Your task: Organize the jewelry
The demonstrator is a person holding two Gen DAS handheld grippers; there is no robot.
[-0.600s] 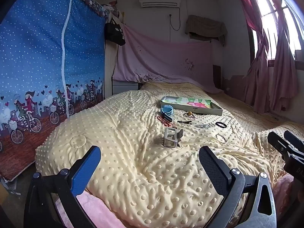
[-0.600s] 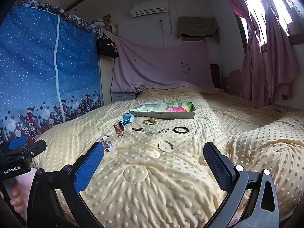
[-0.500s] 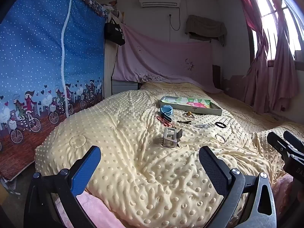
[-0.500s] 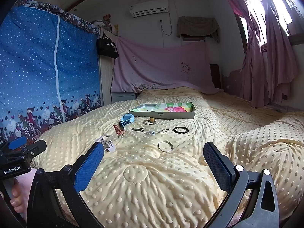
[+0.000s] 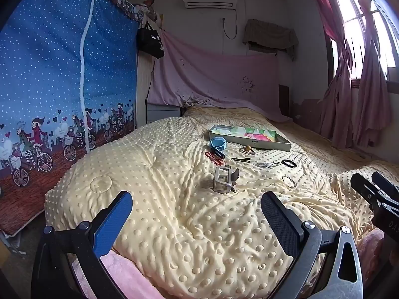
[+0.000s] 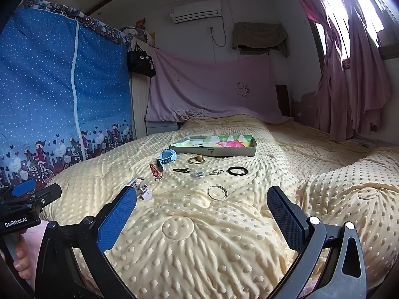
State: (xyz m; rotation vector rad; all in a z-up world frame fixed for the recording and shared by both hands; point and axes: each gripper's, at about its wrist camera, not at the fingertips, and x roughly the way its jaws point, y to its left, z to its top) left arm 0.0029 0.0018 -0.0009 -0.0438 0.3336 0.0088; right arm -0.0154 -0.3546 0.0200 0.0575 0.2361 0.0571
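Jewelry lies scattered on a yellow dotted blanket (image 5: 162, 174). A grey hair claw clip (image 5: 223, 180) is nearest my left gripper (image 5: 197, 214), which is open and empty, short of it. A silver bangle (image 6: 217, 192) lies ahead of my right gripper (image 6: 202, 211), also open and empty. Further back are a blue watch (image 6: 166, 158), a red item (image 6: 155, 169), a black hairpin (image 6: 180, 170), a ring with a bead (image 6: 197, 159), small silver rings (image 6: 215, 172) and a black hair tie (image 6: 237, 171). A shallow tray (image 6: 212, 151) with a colourful lining stands behind them.
A blue patterned wardrobe cover (image 5: 57, 79) stands to the left of the bed. A pink sheet (image 5: 214, 79) hangs at the head. Pink curtains (image 5: 354, 99) hang at the right. The right gripper shows at the right edge of the left wrist view (image 5: 374, 196).
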